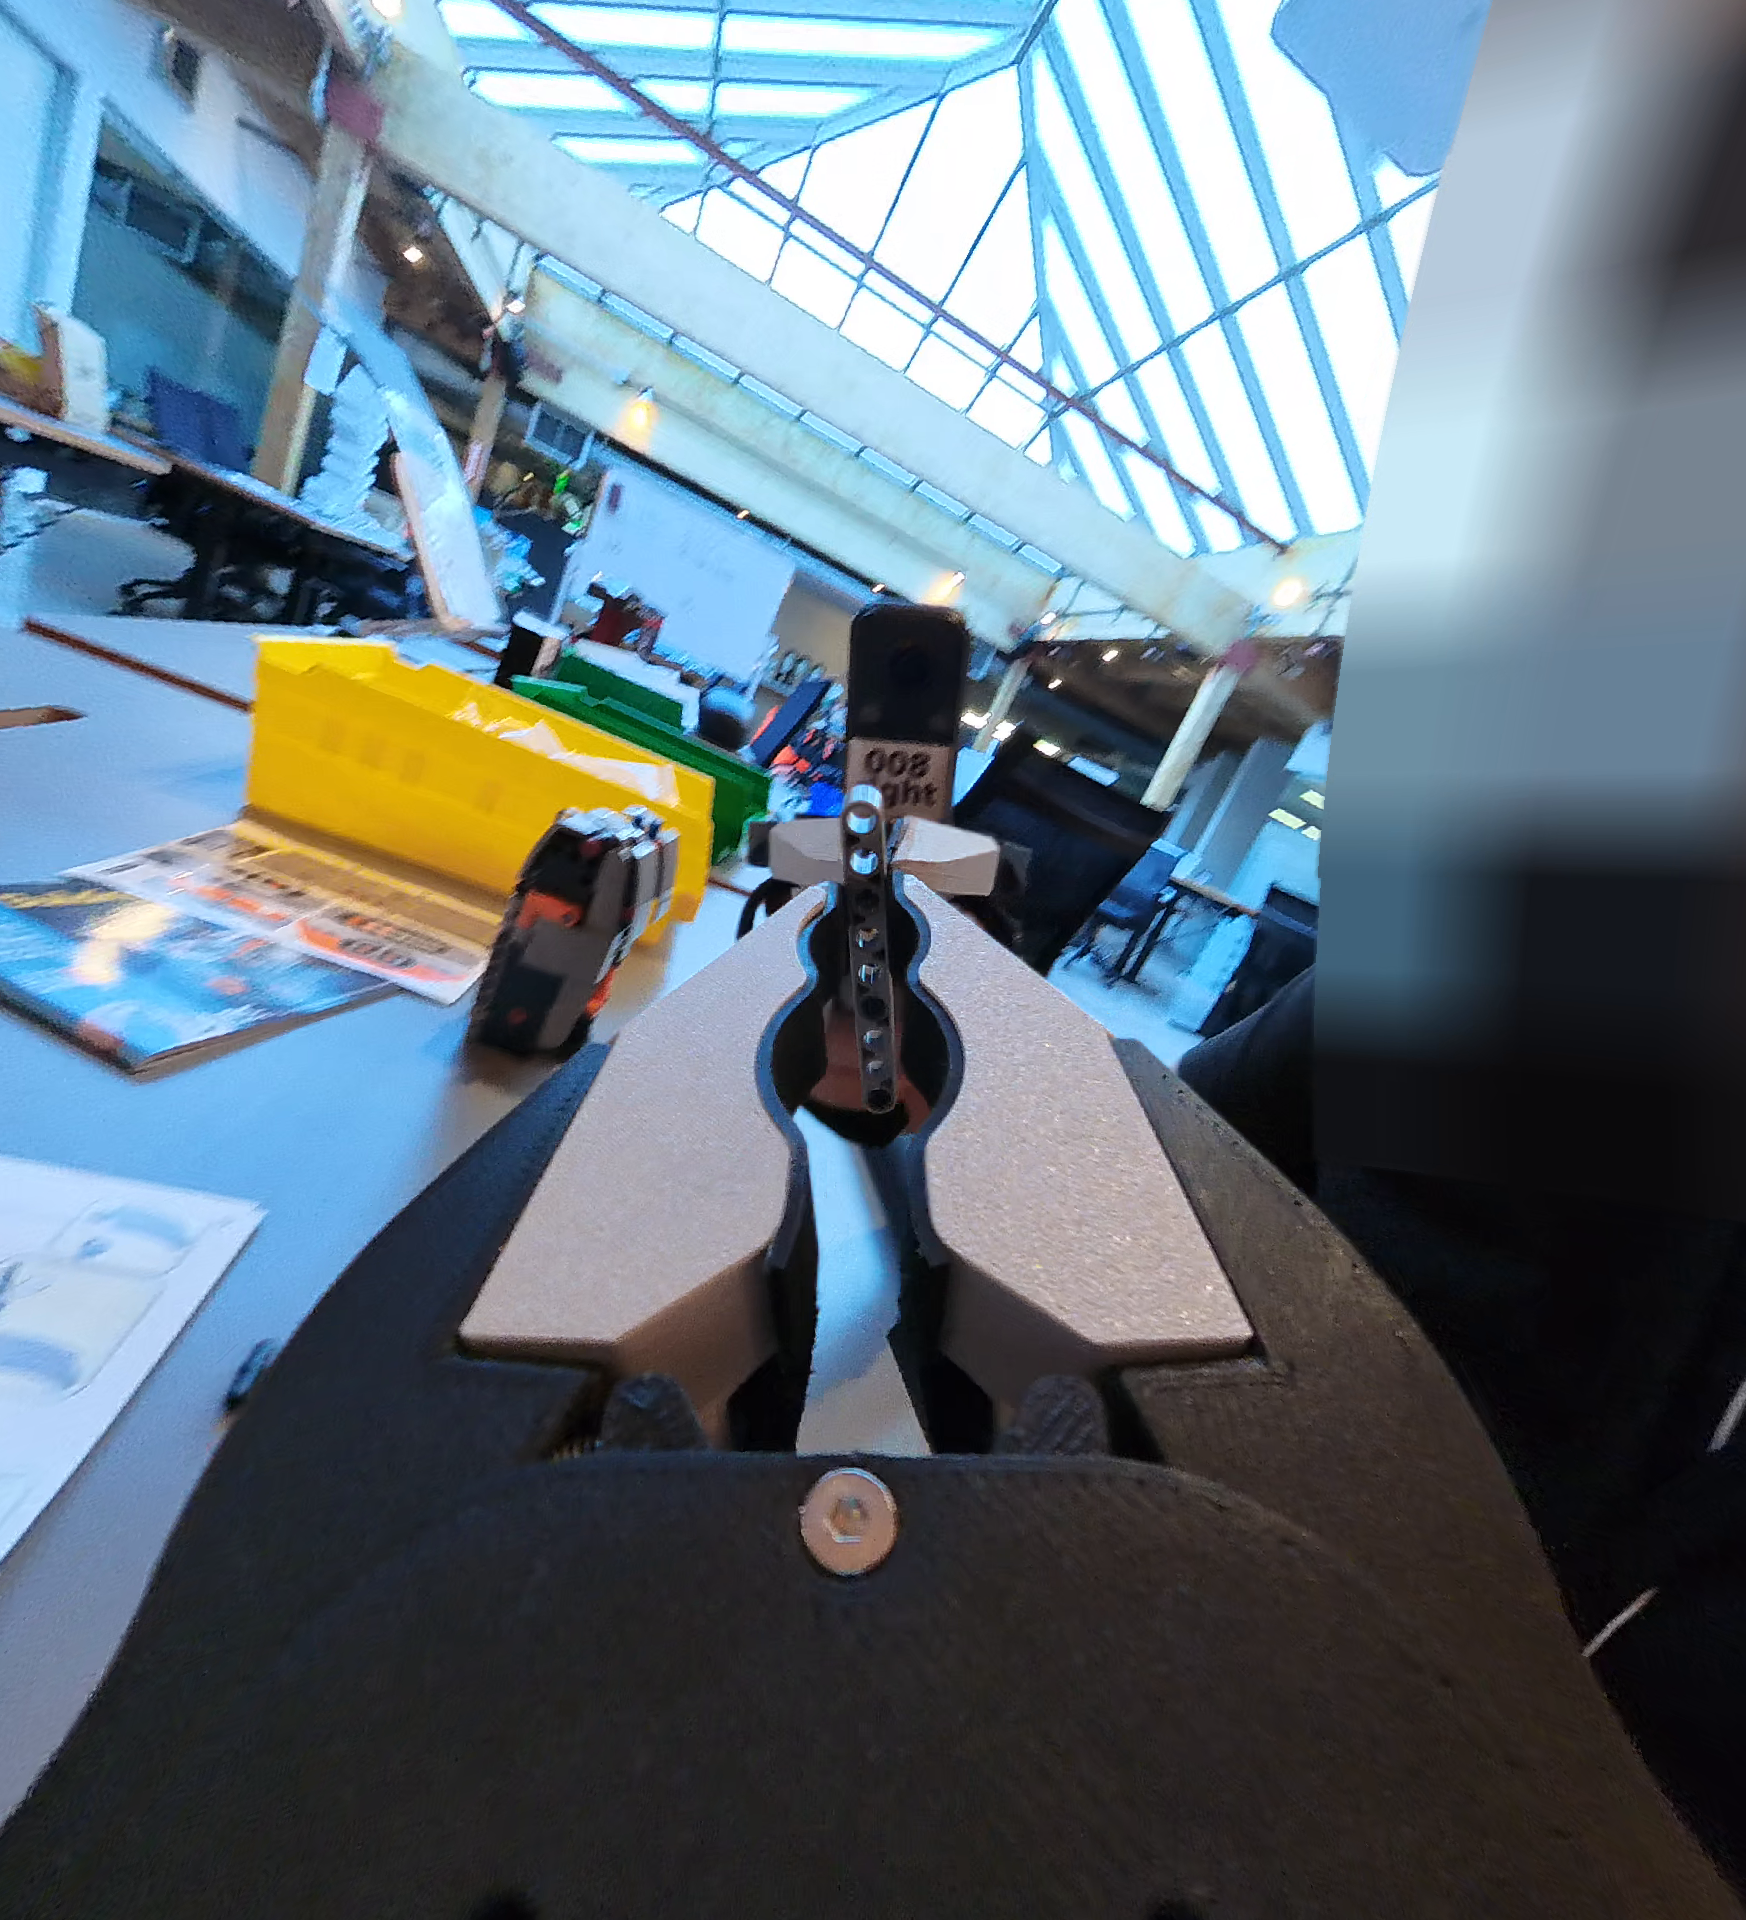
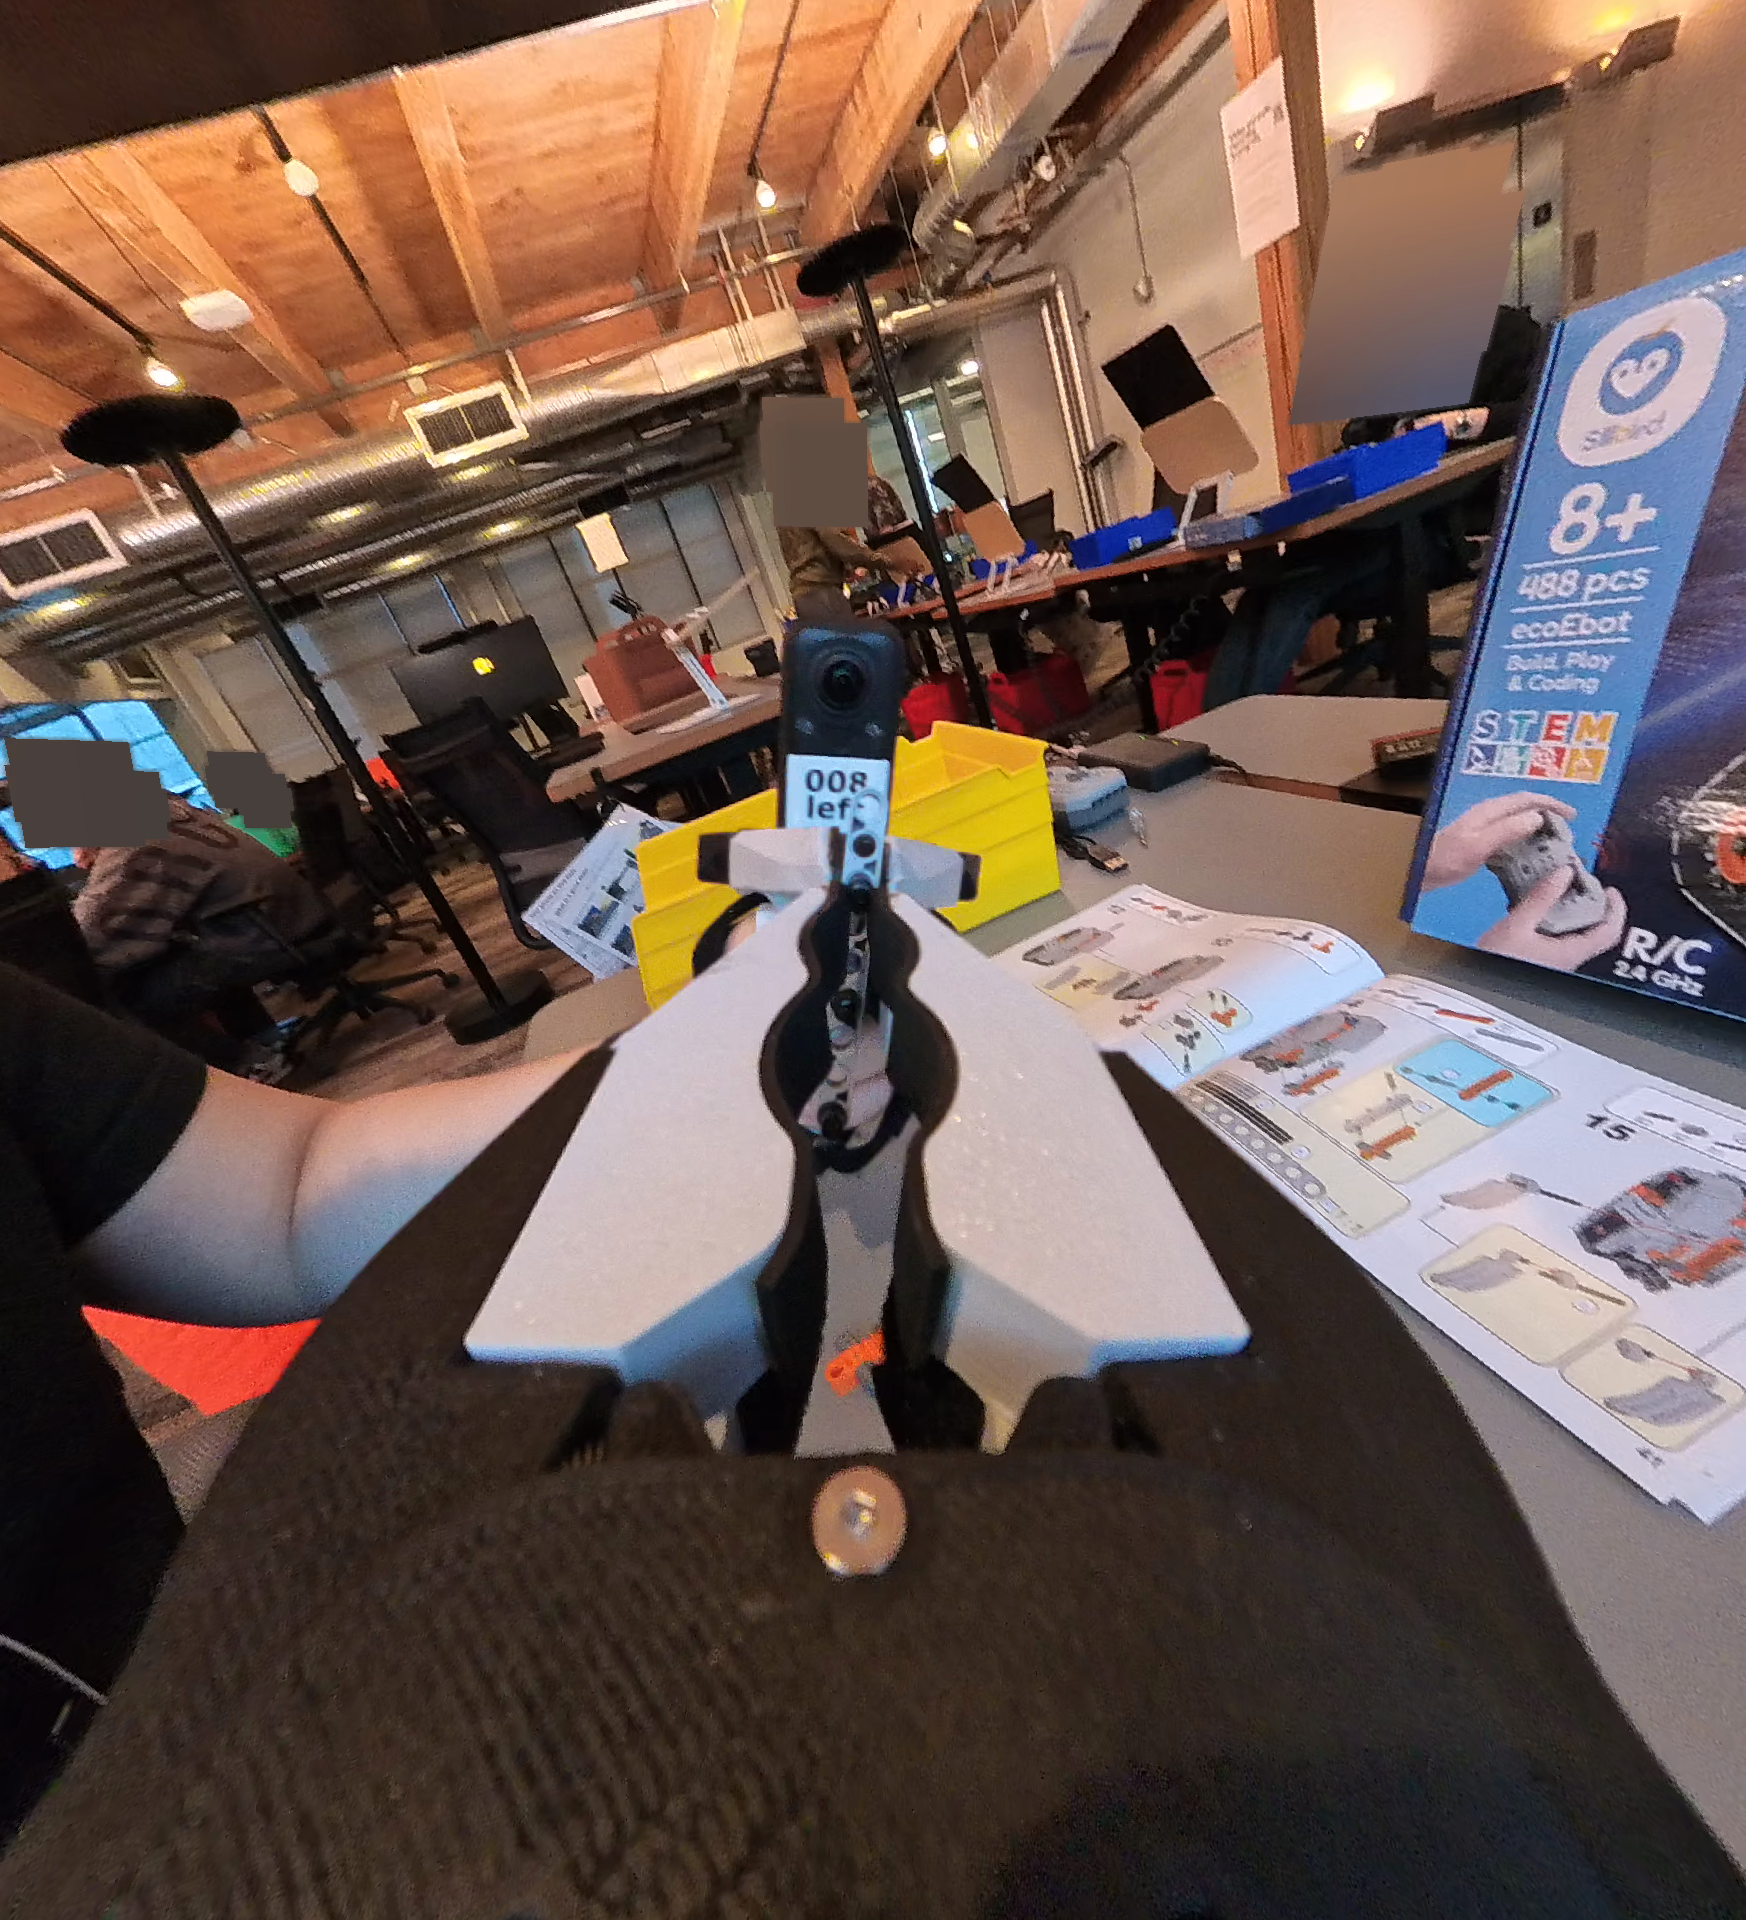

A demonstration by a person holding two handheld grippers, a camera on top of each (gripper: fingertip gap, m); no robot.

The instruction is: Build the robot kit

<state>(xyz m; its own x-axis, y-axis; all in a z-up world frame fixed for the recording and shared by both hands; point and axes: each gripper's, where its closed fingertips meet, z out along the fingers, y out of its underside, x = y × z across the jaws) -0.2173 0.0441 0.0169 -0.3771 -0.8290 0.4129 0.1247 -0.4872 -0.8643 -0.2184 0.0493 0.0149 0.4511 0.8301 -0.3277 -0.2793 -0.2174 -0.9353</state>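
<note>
Room: a large workshop hall with a glazed roof, timber ceiling and rows of desks.
Worktop: grey, carrying building-kit parts and papers.
Left hand-held gripper: its pale fingers are pressed together on a thin grey perforated beam, which stands upright between the tips.
Right hand-held gripper: facing the left one tip to tip, its fingers are pinched on the same beam from the other side.
Yellow bin: on the worktop just behind the beam, to its left in the left wrist view.
Model vehicle: a grey, black and orange build standing in front of the yellow bin.
Instruction booklet: open and flat, right of the beam in the right wrist view.
Kit box: upright, behind the booklet.
Green bin: just past the yellow bin.
</note>
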